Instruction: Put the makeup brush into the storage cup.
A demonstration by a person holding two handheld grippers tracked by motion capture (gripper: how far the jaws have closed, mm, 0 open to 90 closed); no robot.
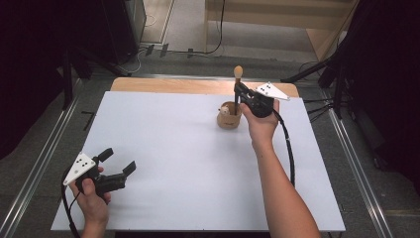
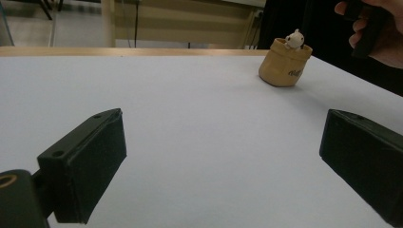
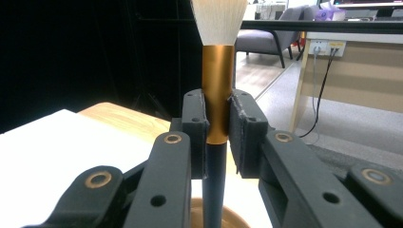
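Note:
A makeup brush (image 3: 217, 95) with pale bristles, a copper ferrule and a dark handle stands upright, and my right gripper (image 3: 217, 128) is shut on its ferrule. In the high view the brush (image 1: 238, 79) rises over a small tan pouch (image 1: 229, 115) at the table's far middle, with the right gripper (image 1: 240, 94) beside it. The handle's lower end points down into the pouch's mouth (image 3: 218, 216). A small white figure (image 2: 294, 39) peeks out of the pouch (image 2: 285, 64). My left gripper (image 1: 118, 161) rests open near the front left corner, nothing between its pads.
A white sheet (image 1: 173, 148) covers the table, with a strip of bare wood (image 1: 173, 85) along the far edge. Black cables trail from both grippers. Beyond the table are dark stands, a grey floor and wooden furniture.

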